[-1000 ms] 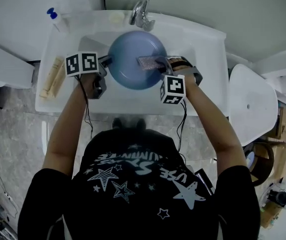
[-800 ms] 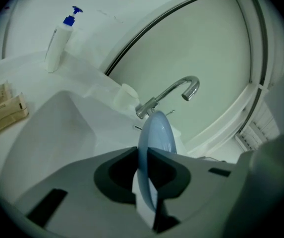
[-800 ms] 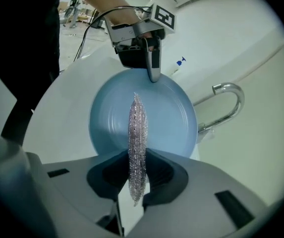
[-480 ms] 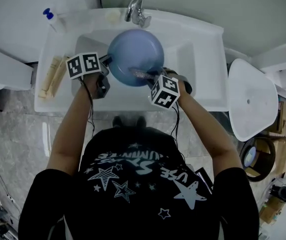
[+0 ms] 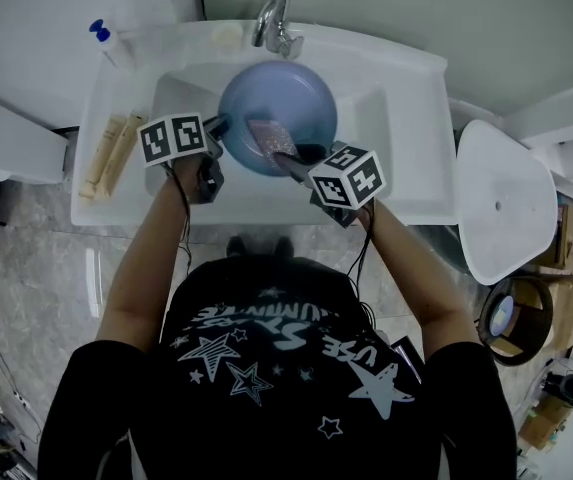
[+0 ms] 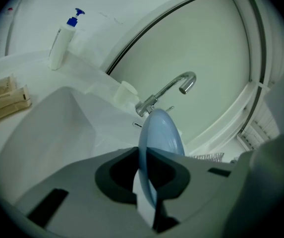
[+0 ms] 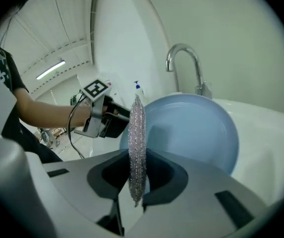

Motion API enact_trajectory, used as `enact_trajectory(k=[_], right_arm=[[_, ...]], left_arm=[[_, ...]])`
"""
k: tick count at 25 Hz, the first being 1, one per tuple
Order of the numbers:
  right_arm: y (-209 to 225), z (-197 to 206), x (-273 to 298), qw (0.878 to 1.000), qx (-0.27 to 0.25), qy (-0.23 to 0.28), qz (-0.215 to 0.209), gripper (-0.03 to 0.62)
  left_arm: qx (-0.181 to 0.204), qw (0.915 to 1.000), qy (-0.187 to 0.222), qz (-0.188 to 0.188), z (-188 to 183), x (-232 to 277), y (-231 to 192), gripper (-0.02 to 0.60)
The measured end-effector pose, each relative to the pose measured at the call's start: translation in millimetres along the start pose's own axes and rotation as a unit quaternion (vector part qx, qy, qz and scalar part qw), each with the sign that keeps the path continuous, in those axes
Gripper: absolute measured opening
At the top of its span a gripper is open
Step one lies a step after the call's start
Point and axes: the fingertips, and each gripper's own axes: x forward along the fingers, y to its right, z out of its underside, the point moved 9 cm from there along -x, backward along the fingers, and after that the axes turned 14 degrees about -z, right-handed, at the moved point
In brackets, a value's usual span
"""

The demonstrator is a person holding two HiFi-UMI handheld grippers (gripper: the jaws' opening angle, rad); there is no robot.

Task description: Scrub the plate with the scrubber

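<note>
**White bathroom sink, plate mid-scrub**

White sink [image 5: 406, 118] against a pale wall, with the tap [image 5: 273, 18] at the back in the middle. The blue plate [image 5: 301, 88] is held over the basin just in front of the tap, tipped up a bit. The only thing on it is the silvery mesh scrubber [image 5: 271, 138], laid across its near side.

The left gripper [image 6: 144, 182] is clamped on the plate's rim, front-left of the tap. The right gripper [image 7: 137, 177] pinches the scrubber edge-on, front-right of the tap, and reaches in over the plate.

Other stuff on the ledge: a white pump bottle [image 5: 106, 40] well left of the tap, two tan tubes [image 5: 111, 153] further front-left, and a small pale lump [image 5: 228, 34] just beside the tap. The person's arms cover the front edge of the sink.
</note>
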Motion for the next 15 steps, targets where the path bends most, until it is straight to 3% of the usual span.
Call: enact_trajectory(k=[3,5,6,9,12,13,15], right_arm=[[1,-13,-20,0.996,-0.066,-0.001,0.054,0.081],[-3,-27,-32,0.982,-0.157,-0.035,0.103,0.081],[-5,-35,-35,0.968,-0.207,-0.057,0.127,0.081],[-14,-60,-39,0.915,-0.344,-0.108,0.183,0.081],[-25,-87,-42,0.861,-0.445,-0.133,0.206,0.081],[-26,-94,-42,0.849,-0.465,-0.144,0.208,0.081],[-25,-108,-39,0.835,-0.484,-0.165,0.203,0.081]], left_arm=[[0.01,0.9999,0.006,-0.004,1,-3,0,0.036],[0.065,0.9976,0.015,-0.02,0,-7,5,0.035],[0.104,0.9938,0.022,-0.032,0,-10,9,0.035],[0.227,0.9711,0.041,-0.06,1,-17,25,0.035],[0.318,0.944,0.062,-0.063,3,-25,45,0.034],[0.343,0.9342,0.074,-0.064,2,-28,50,0.031],[0.388,0.914,0.097,-0.068,0,-34,60,0.028]])
